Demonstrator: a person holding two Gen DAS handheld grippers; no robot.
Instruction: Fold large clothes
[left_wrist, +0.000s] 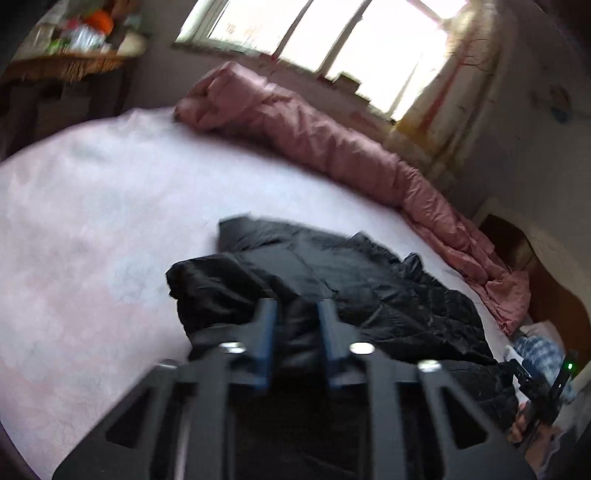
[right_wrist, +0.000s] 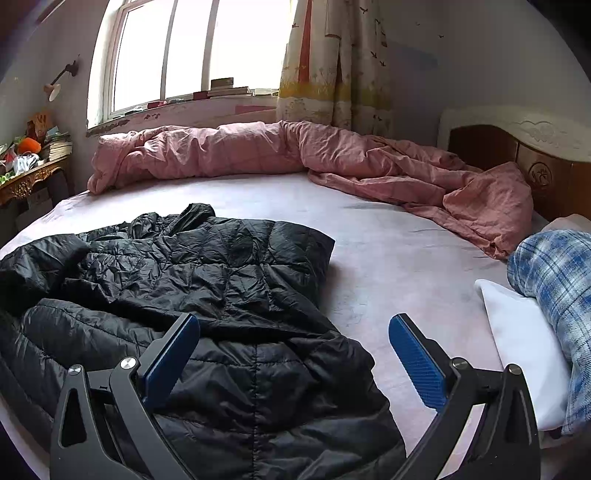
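A black quilted puffer jacket (right_wrist: 207, 295) lies crumpled on a bed with a pale pink sheet (right_wrist: 388, 240). In the left wrist view my left gripper (left_wrist: 297, 314) is shut on a fold of the jacket (left_wrist: 351, 280) and holds it lifted above the sheet (left_wrist: 92, 221); that view is motion-blurred. My right gripper (right_wrist: 293, 328) is open and empty, hovering over the jacket's near right edge, its left finger above the fabric and its right finger above the bare sheet. The right gripper also shows at the lower right of the left wrist view (left_wrist: 554, 384).
A rumpled pink duvet (right_wrist: 295, 158) runs along the far side of the bed under the window (right_wrist: 192, 48). A blue plaid pillow (right_wrist: 557, 295) on a white pillow (right_wrist: 517, 332) lies at the right by the wooden headboard (right_wrist: 535, 158). A cluttered side table (right_wrist: 26, 173) stands at the left.
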